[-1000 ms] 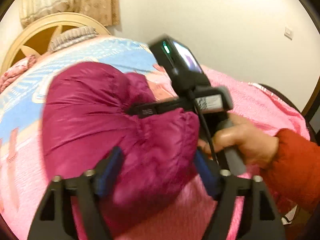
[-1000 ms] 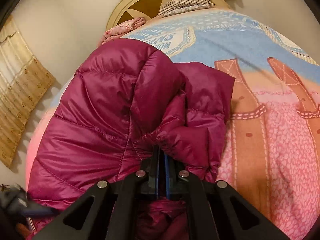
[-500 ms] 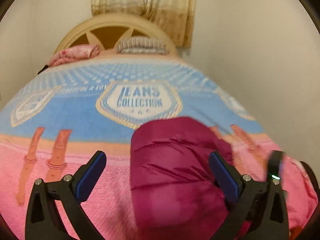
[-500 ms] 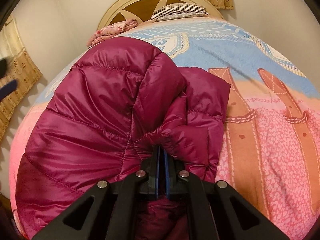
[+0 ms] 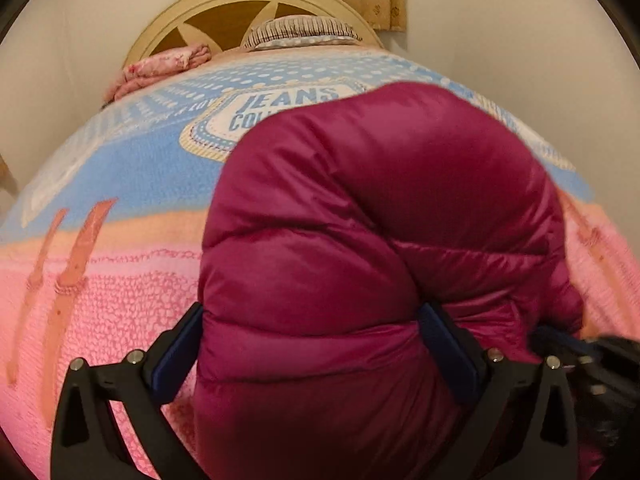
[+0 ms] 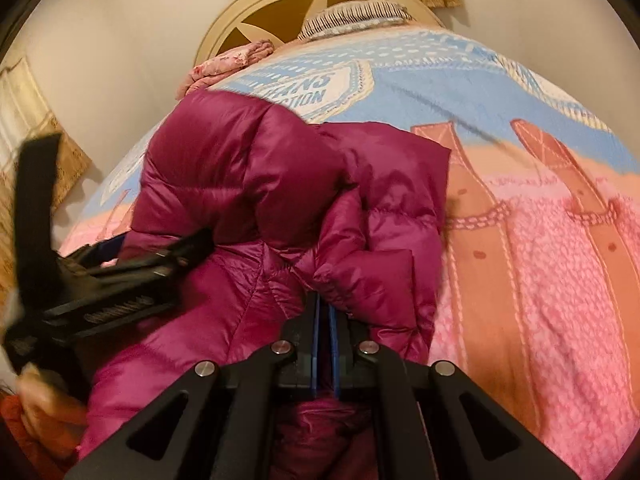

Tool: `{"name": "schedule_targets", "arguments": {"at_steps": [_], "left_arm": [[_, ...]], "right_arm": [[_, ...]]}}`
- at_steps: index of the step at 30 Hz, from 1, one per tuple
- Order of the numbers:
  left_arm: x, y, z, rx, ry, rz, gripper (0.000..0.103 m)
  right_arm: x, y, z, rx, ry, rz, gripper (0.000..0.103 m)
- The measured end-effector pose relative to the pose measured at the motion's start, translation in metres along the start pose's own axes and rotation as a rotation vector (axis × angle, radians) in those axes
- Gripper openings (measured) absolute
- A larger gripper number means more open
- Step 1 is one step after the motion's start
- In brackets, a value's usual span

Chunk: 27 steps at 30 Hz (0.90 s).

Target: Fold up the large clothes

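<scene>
A puffy magenta down jacket (image 5: 376, 248) lies bunched on the bed's blanket (image 5: 120, 280). My left gripper (image 5: 316, 344) is open wide, its blue-padded fingers (image 5: 180, 348) on either side of the jacket's near bulge. In the right wrist view the jacket (image 6: 256, 184) fills the centre. My right gripper (image 6: 324, 312) is shut on a fold of the jacket at its near edge. The left gripper (image 6: 120, 276) shows there from the side, against the jacket's left part.
The bed has a pink, orange and blue blanket (image 6: 540, 260) printed "JEANS COLLECTION". A cream round headboard (image 5: 248, 12), a striped pillow (image 5: 300, 32) and a folded pink cloth (image 5: 160, 68) sit at the far end. Walls and curtains surround the bed.
My left gripper swung round to face the headboard and came down around the jacket's near bulge. My right gripper stayed shut on its fold. The jacket looks more bunched.
</scene>
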State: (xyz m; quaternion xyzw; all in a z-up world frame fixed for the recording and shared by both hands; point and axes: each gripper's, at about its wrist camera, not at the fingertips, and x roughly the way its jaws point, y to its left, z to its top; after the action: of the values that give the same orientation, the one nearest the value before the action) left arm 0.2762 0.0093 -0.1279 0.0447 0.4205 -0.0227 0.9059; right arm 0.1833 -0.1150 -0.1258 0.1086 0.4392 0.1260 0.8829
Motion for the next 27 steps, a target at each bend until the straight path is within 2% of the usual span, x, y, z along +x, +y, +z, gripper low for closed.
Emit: {"name": "schedule_targets", "arguments": {"at_steps": [2,3,5,7,10,14,17,20,23,26,27], "left_arm": [[0.001,-0.003,0.003,0.008,-0.001,0.016,0.103],[0.000,-0.001,0.002,0.004,0.000,0.013,0.103],[0.001,0.002,0.002,-0.006,0.005,0.001,0.103],[0.002,0.005,0.002,-0.016,0.012,-0.010,0.103],[0.001,0.005,0.003,-0.011,0.007,-0.006,0.103],[0.003,0.007,0.003,-0.008,0.006,-0.012,0.103],[0.002,0.005,0.001,-0.002,0.002,-0.005,0.103],[0.000,0.002,-0.001,-0.001,0.000,-0.003,0.103],[-0.001,0.000,-0.003,-0.001,0.001,-0.002,0.103],[-0.001,0.000,-0.003,-0.003,0.004,-0.001,0.103],[-0.001,0.001,-0.002,-0.004,0.005,-0.004,0.103]], "right_arm": [[-0.021,-0.004,0.001,0.040,0.006,0.008,0.006],[-0.044,0.000,-0.001,0.031,-0.039,0.011,0.006],[-0.082,0.017,-0.009,-0.050,-0.102,0.038,0.006],[-0.103,0.033,-0.021,-0.108,-0.109,0.081,0.006],[-0.097,0.044,-0.047,-0.118,-0.045,0.073,0.006],[-0.063,0.026,-0.073,-0.054,0.055,0.029,0.006],[-0.054,0.021,-0.086,-0.021,0.028,0.037,0.006],[-0.054,0.035,-0.093,-0.098,-0.005,-0.032,0.006],[-0.056,0.044,-0.092,-0.113,0.009,-0.081,0.006],[-0.072,0.042,-0.086,-0.070,0.023,-0.075,0.006],[-0.087,0.039,-0.084,-0.035,-0.018,-0.051,0.006]]}}
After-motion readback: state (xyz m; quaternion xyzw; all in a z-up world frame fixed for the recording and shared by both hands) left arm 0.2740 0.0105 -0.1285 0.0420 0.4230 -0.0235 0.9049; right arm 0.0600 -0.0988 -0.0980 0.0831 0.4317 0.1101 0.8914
